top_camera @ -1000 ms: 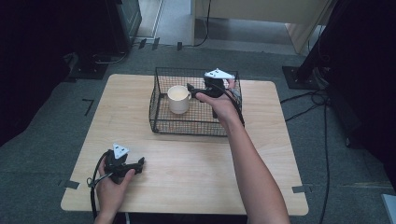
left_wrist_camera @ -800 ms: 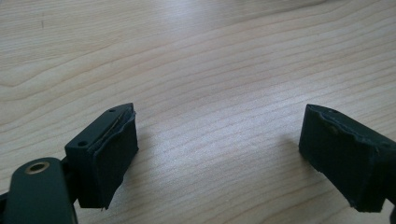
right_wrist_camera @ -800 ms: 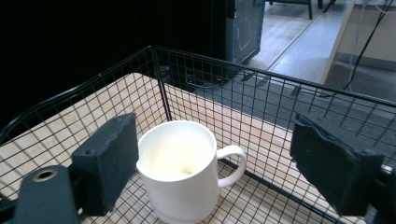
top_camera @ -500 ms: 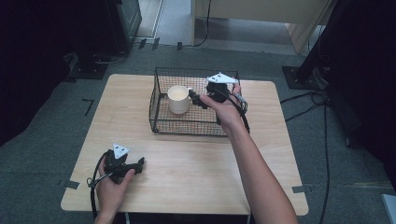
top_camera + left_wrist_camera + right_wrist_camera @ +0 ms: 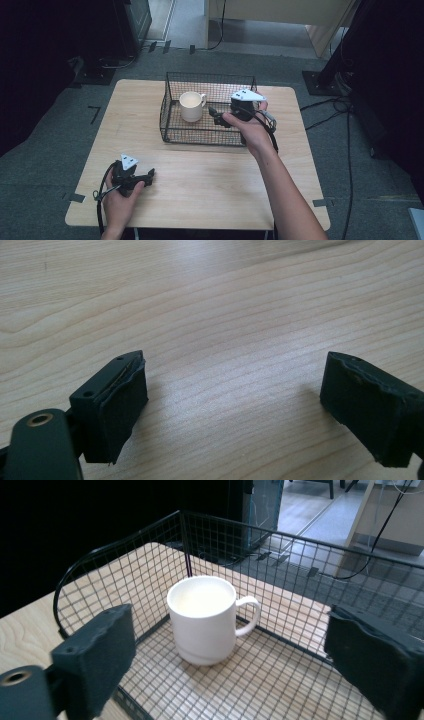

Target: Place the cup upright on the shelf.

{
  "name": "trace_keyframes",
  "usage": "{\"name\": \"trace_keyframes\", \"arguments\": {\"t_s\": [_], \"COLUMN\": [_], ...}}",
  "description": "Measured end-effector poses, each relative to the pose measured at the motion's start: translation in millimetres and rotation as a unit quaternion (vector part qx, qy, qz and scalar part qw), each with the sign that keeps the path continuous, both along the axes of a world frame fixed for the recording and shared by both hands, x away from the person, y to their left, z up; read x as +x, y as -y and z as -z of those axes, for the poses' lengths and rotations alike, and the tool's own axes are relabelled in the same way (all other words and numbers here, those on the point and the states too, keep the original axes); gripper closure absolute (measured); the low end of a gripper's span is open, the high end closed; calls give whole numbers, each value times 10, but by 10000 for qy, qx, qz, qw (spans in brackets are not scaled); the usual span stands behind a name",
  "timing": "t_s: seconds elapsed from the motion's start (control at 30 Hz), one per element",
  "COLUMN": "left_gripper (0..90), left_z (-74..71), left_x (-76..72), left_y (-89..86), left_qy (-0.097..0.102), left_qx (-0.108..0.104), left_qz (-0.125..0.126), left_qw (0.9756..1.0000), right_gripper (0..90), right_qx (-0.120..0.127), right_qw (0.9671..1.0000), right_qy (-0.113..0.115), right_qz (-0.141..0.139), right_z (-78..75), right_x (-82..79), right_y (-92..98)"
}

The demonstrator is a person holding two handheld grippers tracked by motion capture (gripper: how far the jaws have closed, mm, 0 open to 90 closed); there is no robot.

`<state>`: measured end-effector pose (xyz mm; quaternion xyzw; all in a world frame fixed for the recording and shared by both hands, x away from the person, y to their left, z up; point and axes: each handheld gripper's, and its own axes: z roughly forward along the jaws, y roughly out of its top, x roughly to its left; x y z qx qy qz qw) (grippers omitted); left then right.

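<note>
A white mug [image 5: 191,106] stands upright in the left part of a black wire basket [image 5: 200,141] at the back of the wooden table [image 5: 215,185]. My right gripper [image 5: 216,116] hovers over the basket's right half and points at the mug from a short way off. In the right gripper view the mug [image 5: 204,620] sits beyond the jaws with its handle to the right. The right gripper [image 5: 232,660] has just been opening and nothing is between its pads. My left gripper [image 5: 145,175] rests open near the table's front left corner. Bare wood lies under the left gripper [image 5: 235,395].
The basket's mesh walls [image 5: 280,555] rise around the mug on all sides. Open tabletop [image 5: 200,300] stretches between the basket and the front edge. Cables [image 5: 345,130] and a dark stand base [image 5: 325,82] lie on the floor to the right.
My right gripper has drawn back from the mug toward the right, and its jaws stand wider. The mug stays in place in the basket. The left hand has not moved.
</note>
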<state>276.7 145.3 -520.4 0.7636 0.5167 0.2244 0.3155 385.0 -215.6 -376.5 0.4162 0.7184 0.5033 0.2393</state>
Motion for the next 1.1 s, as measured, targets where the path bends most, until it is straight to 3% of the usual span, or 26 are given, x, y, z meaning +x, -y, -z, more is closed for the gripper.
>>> {"name": "trace_keyframes", "arguments": {"t_s": [0.1, 0.6, 1.1], "left_gripper": [122, 122, 122], "left_z": [0, 1, 2], "left_x": [-1, 0, -1], "left_y": [1, 1, 2], "left_qy": [-1, 2, 8], "left_qx": [-4, -3, -6], "left_qz": [-4, 0, -5], "left_qw": [10000, 10000, 10000], "right_gripper": [152, 145, 145], "right_qx": [-68, -135, -187], "right_qw": [10000, 9997, 9990], "right_qy": [13, 79, 69], "right_qz": [22, 187, 411], "right_z": [36, 218, 434], "right_x": [-82, -450, -704], "right_y": [63, 424, 735]}}
